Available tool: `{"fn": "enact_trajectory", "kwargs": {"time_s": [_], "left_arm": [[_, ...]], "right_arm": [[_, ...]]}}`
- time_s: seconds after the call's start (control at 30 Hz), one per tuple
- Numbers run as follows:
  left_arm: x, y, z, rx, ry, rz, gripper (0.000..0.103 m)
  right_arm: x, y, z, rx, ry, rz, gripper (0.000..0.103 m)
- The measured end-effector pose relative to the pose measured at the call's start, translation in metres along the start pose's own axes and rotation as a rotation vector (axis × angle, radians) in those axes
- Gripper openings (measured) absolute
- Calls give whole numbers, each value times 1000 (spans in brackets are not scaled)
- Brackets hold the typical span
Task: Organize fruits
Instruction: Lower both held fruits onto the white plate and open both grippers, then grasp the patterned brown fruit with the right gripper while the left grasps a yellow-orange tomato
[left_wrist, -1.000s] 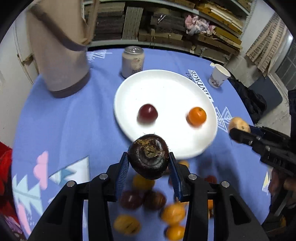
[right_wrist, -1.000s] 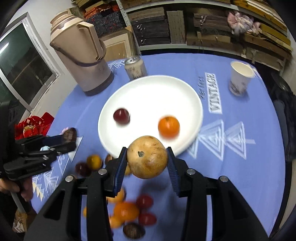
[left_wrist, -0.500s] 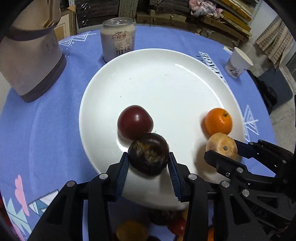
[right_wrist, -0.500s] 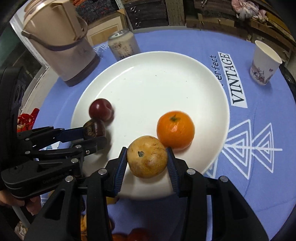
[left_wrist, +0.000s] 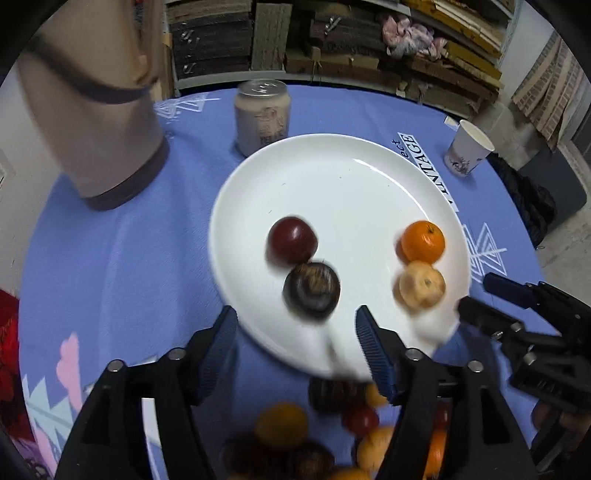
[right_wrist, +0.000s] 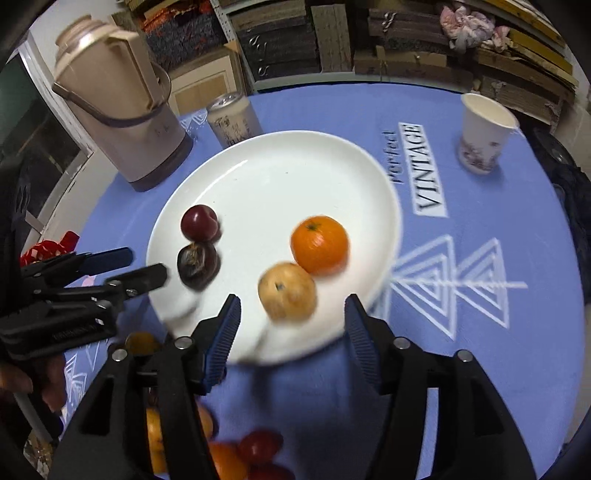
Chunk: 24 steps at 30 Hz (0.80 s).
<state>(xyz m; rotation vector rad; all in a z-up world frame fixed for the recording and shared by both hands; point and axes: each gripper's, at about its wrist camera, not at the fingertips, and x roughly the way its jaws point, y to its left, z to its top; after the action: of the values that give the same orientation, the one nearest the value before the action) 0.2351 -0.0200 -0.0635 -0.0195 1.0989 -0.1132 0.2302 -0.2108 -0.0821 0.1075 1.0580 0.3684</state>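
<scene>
Both your grippers stand with jaws wide and hold nothing: the left gripper (left_wrist: 295, 332) sits at the near rim of the plate (left_wrist: 332, 177), the right gripper (right_wrist: 291, 317) at the same rim further right.

Four fruits lie on the plate in two pairs, apparently sorted by colour. The dark round fruit (left_wrist: 311, 290) touches the red plum (left_wrist: 291, 240) on the left. The tan fruit (right_wrist: 287, 291) rests against the orange (right_wrist: 319, 244) on the right. Each released fruit lies just beyond its own open jaws.

The unsorted fruits (left_wrist: 332, 424) lie on the blue bench cloth (left_wrist: 110, 258) nearest you. Gripper bodies cover most of that heap and motion blur smears the rest, so you cannot count it or name its kinds. The plate's near edge is likewise smeared. The flask (right_wrist: 114, 103) is cut off in the left view. The can (left_wrist: 263, 116) and paper cup (right_wrist: 484, 133) stand clear of the plate.
</scene>
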Motion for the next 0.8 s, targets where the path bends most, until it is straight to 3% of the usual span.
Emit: {"fn": "enact_trajectory", "kwargs": {"time_s": [0.07, 0.27, 0.47, 0.6, 0.8], "left_arm": [[-12, 4, -18, -12, 0, 22, 78], [-32, 16, -84, -61, 74, 32, 78], [-45, 15, -128, -44, 134, 35, 80], [-49, 11, -146, -45, 186, 27, 81], [-49, 3, -166, -32, 229, 8, 81]], "right_arm": [[-14, -6, -14, 0, 3, 0, 64], [-36, -19, -73, 36, 77, -5, 65], [-50, -22, -119, 70, 129, 5, 72], [-57, -6, -139, 37, 152, 47, 73], [-54, 24, -156, -102, 163, 24, 73]]}}
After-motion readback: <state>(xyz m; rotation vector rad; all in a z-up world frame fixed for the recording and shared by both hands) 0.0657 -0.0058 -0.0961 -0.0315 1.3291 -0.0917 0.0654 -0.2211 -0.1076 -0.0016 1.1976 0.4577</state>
